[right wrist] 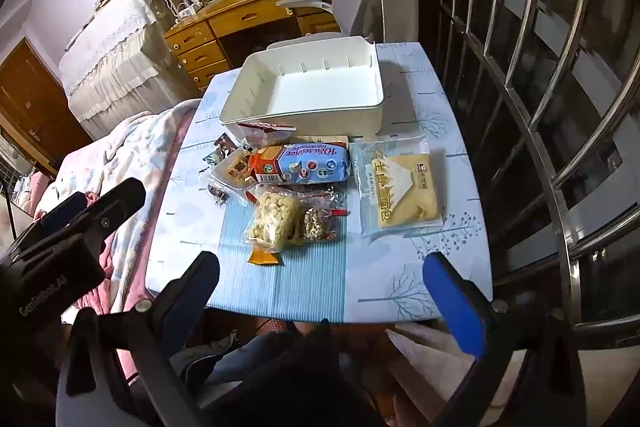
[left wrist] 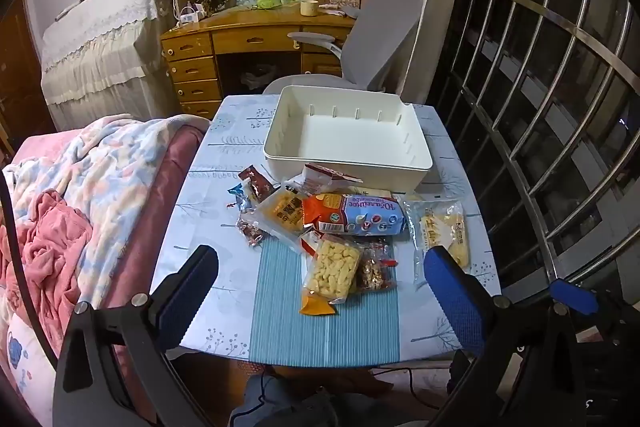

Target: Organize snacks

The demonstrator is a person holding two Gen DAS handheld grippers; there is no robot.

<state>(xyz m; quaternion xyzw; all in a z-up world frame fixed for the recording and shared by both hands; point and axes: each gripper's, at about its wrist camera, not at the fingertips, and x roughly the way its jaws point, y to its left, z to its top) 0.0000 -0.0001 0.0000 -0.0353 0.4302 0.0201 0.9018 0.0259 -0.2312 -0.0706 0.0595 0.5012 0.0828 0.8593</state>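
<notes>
Left claw (left wrist: pixel 320 275) spread wide, empty, hovering above near edge of table (left wrist: pixel 224 187). Right claw (right wrist: pixel 320 275) likewise wide, empty, at near edge. White bin (left wrist: pixel 348 135) on far half of table, nothing inside. Snack pile just in front of bin: blue-orange packet (left wrist: pixel 356 215), puffed-snack bag (left wrist: pixel 334 269) on striped mat (left wrist: pixel 324 327), bread packet (right wrist: pixel 404 183) on right side, apart from the claws.

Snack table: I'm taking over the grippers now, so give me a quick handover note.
Left gripper: open, empty, above the table's near edge.
Right gripper: open, empty, also at the near edge.
White bin: at the far end of the table, nothing in it.
Snack packets: piled just in front of the bin; bread packet lies to the right.
Done: nothing. Left: move every packet into the bin.
</notes>
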